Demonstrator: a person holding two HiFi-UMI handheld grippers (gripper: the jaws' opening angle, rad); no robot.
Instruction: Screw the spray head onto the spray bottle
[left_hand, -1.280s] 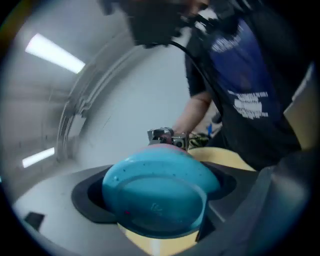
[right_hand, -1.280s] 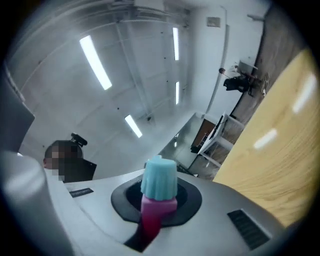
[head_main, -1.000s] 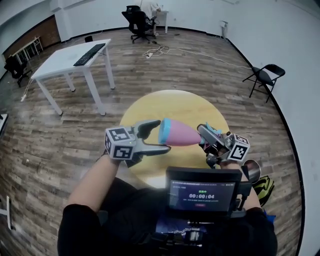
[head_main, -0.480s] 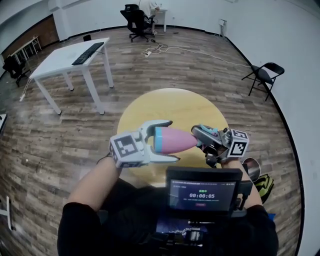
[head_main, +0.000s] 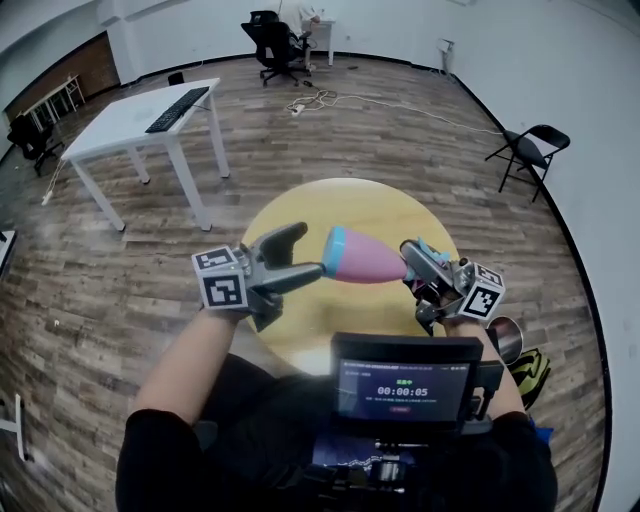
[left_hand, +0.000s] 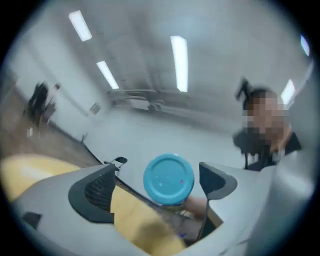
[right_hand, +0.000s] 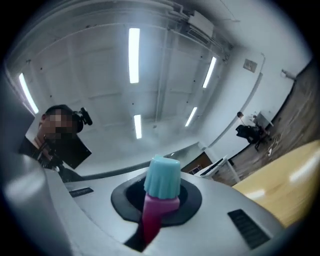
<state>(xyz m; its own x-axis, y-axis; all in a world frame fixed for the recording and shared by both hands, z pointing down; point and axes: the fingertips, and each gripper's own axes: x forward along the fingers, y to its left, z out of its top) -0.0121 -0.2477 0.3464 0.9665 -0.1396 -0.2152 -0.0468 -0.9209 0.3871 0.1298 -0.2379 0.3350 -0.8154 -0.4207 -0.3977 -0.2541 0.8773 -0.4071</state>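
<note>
A pink spray bottle with a blue base lies level in the air over the round yellow table. My right gripper is shut on its narrow end, where a light blue spray head part shows. The right gripper view has the pink body sticking out from the closed jaws to a teal end. My left gripper is open just left of the base, not touching it. In the left gripper view the round blue base floats between the spread fingers.
A timer screen on a chest rig fills the lower middle. A white table with a keyboard stands at the far left, a folding chair at the right and an office chair at the back.
Half a second ago my left gripper was closed round the bottle's blue base. It has let go, opened and drawn back to the left. The right gripper kept hold of the bottle.
</note>
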